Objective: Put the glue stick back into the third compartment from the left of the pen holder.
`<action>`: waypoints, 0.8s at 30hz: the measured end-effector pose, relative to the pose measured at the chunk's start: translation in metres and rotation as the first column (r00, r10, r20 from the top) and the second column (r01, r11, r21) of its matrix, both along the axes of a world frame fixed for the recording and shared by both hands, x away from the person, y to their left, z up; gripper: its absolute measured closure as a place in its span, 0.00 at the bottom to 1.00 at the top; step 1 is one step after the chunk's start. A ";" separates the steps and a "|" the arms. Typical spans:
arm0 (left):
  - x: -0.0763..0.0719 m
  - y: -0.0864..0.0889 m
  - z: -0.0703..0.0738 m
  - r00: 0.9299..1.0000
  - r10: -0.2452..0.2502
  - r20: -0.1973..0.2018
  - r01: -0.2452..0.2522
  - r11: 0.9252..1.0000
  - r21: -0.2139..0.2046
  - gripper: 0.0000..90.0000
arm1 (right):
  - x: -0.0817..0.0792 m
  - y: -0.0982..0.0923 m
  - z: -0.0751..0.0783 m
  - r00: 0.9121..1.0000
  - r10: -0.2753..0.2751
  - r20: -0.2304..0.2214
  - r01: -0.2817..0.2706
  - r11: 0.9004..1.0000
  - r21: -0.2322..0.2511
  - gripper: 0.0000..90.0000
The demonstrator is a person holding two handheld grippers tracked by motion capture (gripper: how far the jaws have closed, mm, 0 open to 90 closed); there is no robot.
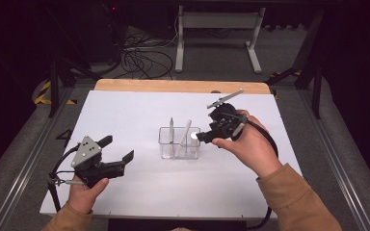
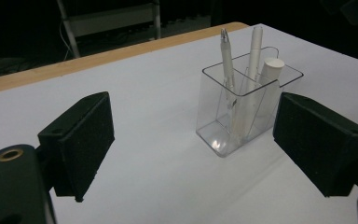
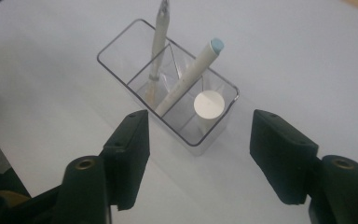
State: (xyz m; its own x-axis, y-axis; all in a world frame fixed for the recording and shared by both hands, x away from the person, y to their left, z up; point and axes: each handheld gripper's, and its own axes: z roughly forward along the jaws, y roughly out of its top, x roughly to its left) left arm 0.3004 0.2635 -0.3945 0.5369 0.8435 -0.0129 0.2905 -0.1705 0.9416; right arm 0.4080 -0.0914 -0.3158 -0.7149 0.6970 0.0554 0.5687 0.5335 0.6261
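Clearly both the left gripper (image 1: 118, 149) and right gripper (image 3: 198, 156) stand apart and empty, while the clear holder (image 3: 121, 39) blurs the pen (image 3: 157, 42) tips at frame centre.

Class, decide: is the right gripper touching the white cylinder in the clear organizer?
Apart. In the right gripper view, the right gripper is open, with bare table visible between its jaws and the white cylinder in the clear organizer.
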 end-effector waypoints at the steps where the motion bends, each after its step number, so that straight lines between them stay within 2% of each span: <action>1: -0.001 0.001 0.000 1.000 0.002 0.005 -0.002 1.000 0.003 0.15 | -0.002 -0.003 0.000 1.000 0.009 0.026 -0.009 1.000 0.009 0.40; 2: -0.001 0.001 0.000 1.000 0.002 0.008 -0.002 1.000 0.005 0.15 | -0.004 -0.005 0.000 0.998 0.020 0.052 -0.021 1.000 0.018 0.40; 4: -0.002 0.002 -0.001 1.000 0.006 0.015 -0.006 1.000 0.011 0.14 | -0.008 -0.010 -0.001 0.997 0.025 0.077 -0.027 0.999 0.032 0.40; 7: -0.003 0.004 -0.001 1.000 0.001 0.019 -0.001 1.000 0.013 0.14 | -0.014 -0.018 -0.003 0.988 0.049 0.146 -0.057 0.997 0.057 0.38; 10: -0.004 0.005 -0.001 1.000 -0.003 0.026 0.003 1.000 0.017 0.13 | -0.019 -0.025 -0.005 0.983 0.053 0.175 -0.067 0.995 0.076 0.32; 12: -0.005 0.006 -0.002 1.000 -0.005 0.030 0.004 1.000 0.021 0.13 | -0.023 -0.028 -0.007 0.971 0.072 0.228 -0.090 0.994 0.068 0.32; 19: -0.007 0.011 -0.003 0.999 -0.022 0.029 0.022 1.000 0.022 0.10 | -0.030 -0.042 -0.014 0.952 0.065 0.298 -0.100 0.990 0.104 0.25; 24: -0.008 0.013 -0.004 0.999 -0.025 0.032 0.025 1.000 0.011 0.10 | -0.037 -0.053 -0.021 0.935 0.070 0.348 -0.117 0.986 0.117 0.20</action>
State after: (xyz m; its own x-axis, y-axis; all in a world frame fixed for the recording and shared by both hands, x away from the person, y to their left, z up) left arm 0.2923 0.2769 -0.3984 0.5580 0.8298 0.0140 0.2553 -0.1877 0.9484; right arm 0.3709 -0.1439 -0.3371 -0.7685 0.6292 -0.1157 0.2597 0.4722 0.8424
